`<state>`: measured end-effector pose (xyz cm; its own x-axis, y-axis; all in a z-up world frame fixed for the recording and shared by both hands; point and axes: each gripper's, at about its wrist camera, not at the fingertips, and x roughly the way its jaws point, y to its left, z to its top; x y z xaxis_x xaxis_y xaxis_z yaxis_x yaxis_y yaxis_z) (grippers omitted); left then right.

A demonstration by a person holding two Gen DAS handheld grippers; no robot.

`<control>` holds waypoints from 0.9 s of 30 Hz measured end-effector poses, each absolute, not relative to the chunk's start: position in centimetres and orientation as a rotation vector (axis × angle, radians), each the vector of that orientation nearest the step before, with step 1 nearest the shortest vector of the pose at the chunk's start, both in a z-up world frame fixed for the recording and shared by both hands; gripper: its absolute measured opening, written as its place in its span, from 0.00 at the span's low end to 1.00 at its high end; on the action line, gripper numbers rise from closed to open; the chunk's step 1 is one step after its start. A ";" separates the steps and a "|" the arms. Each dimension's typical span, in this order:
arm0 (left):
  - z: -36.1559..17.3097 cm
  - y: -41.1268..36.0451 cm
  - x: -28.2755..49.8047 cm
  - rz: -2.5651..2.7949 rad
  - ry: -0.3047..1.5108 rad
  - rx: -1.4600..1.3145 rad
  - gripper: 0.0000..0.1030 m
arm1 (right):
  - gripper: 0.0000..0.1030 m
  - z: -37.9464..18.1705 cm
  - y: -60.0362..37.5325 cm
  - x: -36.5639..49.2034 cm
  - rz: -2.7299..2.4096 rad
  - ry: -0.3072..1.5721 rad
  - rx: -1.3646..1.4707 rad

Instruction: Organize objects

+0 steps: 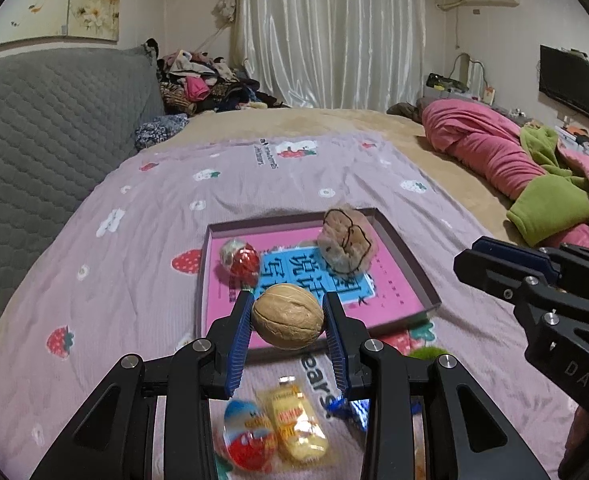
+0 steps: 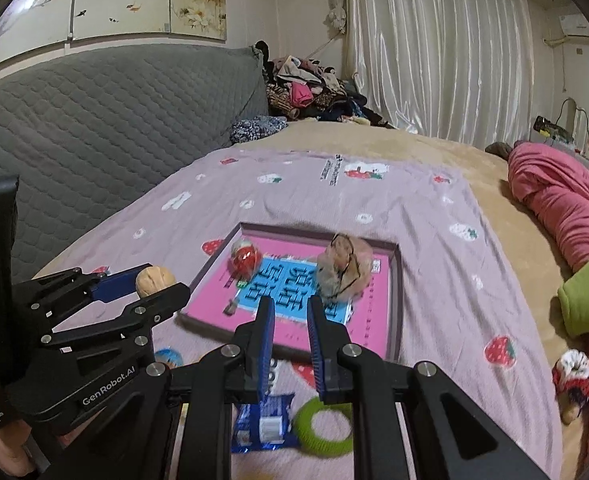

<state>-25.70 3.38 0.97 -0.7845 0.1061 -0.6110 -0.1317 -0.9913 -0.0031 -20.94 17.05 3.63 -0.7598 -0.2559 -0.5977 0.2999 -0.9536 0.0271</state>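
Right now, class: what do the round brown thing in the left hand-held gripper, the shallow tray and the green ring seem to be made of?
Walnut: natural woody shell, matt tan, with a seam and wrinkles. Tray: probably cardboard, thin straight walls, with a glossy pink printed sheet inside. Green ring: looks like fuzzy fabric or plush, though it is blurred.

Tray on the bed, loose things in front of it

In the left wrist view a shallow tray [image 1: 408, 270] lies at frame centre on a sheet [image 1: 142, 216] spread over the bed [image 1: 426, 148]; in it an egg-shaped toy [image 1: 241, 261] sits upper left and a scrunchie [image 1: 344, 244] upper right. A walnut [image 1: 287, 322] sits between the pads of the left hand-held gripper [image 1: 287, 320], before the tray's near edge. At lower centre, another egg toy [image 1: 246, 436] lies left of, touching, a snack packet [image 1: 296, 424]. A rolled blanket [image 1: 494, 152] lies at right, a headboard [image 1: 46, 128] at left.
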 end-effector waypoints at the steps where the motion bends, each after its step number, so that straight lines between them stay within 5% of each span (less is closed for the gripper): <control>1: 1.1 3.4 -26.0 2.856 0.063 -0.972 0.35 | 0.17 3.9 17.1 -21.3 -2.698 0.108 0.895; 13: 1.5 2.2 -32.3 2.886 0.057 -0.962 0.35 | 0.17 3.8 17.9 -26.3 -2.708 0.100 0.859; 27: -5.8 -0.1 -37.4 2.866 -0.054 -1.081 0.35 | 0.17 -4.0 19.2 -31.8 -2.655 0.032 0.935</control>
